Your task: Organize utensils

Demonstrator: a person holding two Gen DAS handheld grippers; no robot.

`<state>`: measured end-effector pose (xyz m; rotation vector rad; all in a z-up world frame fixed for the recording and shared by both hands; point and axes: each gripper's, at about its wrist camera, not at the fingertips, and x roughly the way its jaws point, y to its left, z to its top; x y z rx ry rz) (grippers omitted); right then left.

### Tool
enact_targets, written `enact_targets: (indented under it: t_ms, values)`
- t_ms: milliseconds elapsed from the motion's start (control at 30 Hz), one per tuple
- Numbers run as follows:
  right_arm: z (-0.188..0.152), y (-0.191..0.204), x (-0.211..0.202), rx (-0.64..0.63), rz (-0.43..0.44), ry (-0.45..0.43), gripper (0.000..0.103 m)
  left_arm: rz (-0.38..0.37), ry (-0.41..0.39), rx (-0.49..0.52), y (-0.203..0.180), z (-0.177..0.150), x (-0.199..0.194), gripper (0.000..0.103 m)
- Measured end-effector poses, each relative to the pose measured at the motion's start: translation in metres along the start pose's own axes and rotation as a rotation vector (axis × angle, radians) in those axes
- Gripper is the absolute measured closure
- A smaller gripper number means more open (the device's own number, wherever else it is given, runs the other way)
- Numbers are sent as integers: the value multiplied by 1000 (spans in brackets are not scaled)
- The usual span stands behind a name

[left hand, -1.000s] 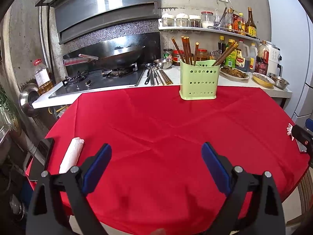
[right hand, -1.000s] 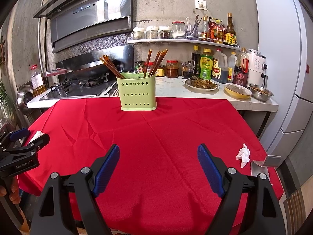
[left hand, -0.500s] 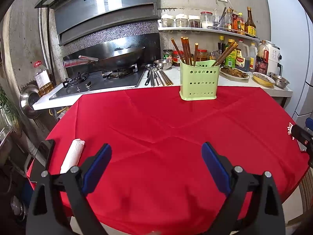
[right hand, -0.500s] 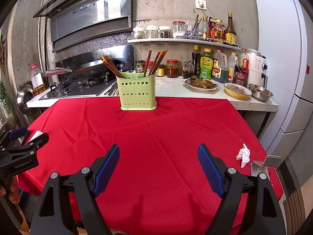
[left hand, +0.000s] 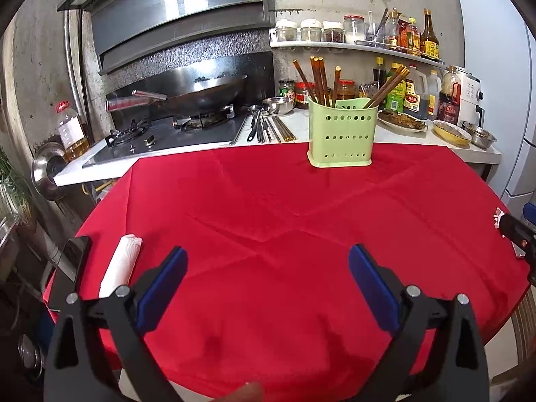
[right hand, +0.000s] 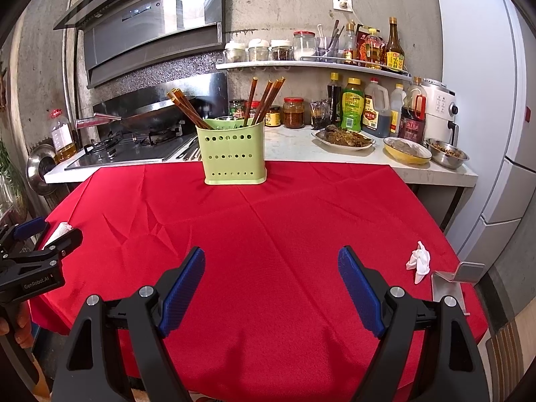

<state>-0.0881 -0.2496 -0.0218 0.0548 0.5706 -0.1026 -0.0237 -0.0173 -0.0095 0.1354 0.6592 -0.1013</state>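
A light green perforated utensil holder [left hand: 341, 134] stands at the far edge of the red table [left hand: 268, 221], with several brown chopsticks [left hand: 318, 77] upright in it. It also shows in the right wrist view [right hand: 233, 154]. More chopsticks and metal spoons [left hand: 268, 129] lie loose on the white counter behind, beside the stove. My left gripper [left hand: 266, 288] is open and empty over the near side of the table. My right gripper [right hand: 271, 289] is open and empty too, far from the holder.
A white rolled cloth [left hand: 120, 264] and a dark phone [left hand: 77, 254] lie at the table's left edge. A crumpled tissue [right hand: 418, 261] and a metal stand [right hand: 452, 284] sit at the right edge. A wok [left hand: 201, 93] is on the stove; bottles, jars and food dishes line the counter.
Both grippers have stayed open and nearly still. The left wrist view has shifted very slightly.
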Motion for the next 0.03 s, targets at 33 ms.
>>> enact_targets:
  t_ms: [33]
  values:
    - [0,-1,1,1,0,2,21,1,4,-2,0,0,1,8]
